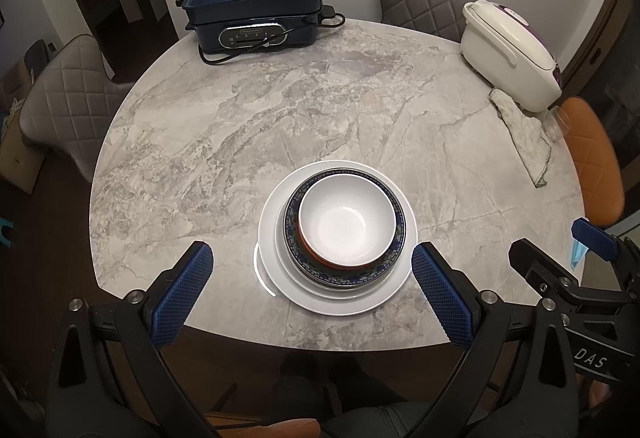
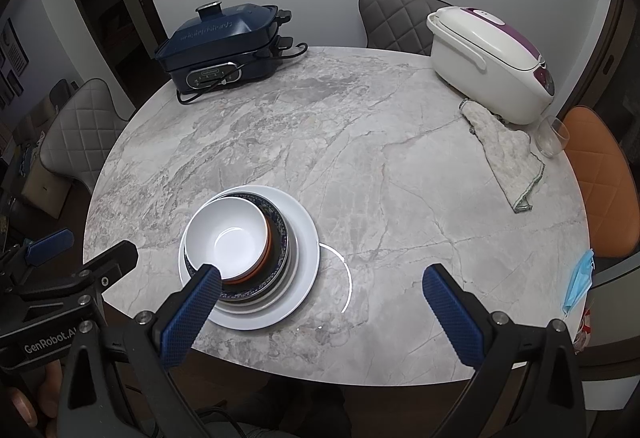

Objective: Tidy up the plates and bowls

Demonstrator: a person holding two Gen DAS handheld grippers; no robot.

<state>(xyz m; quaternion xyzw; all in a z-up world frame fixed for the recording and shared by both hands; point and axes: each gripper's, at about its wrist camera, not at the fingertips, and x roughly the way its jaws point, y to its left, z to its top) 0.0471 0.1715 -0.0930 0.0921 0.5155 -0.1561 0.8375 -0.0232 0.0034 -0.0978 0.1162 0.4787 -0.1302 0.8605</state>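
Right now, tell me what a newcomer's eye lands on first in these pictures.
First comes the stack near the table's front edge: a white bowl nested in a blue patterned plate on a white plate. Next, the dark blue electric cooker at the far left and the white cooker at the far right, with a cloth beside it. Both tools, left and right, hang open over the near edge.

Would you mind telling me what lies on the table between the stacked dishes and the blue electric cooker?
Only bare marble table between stacked dishes and blue electric cooker, in both wrist views.
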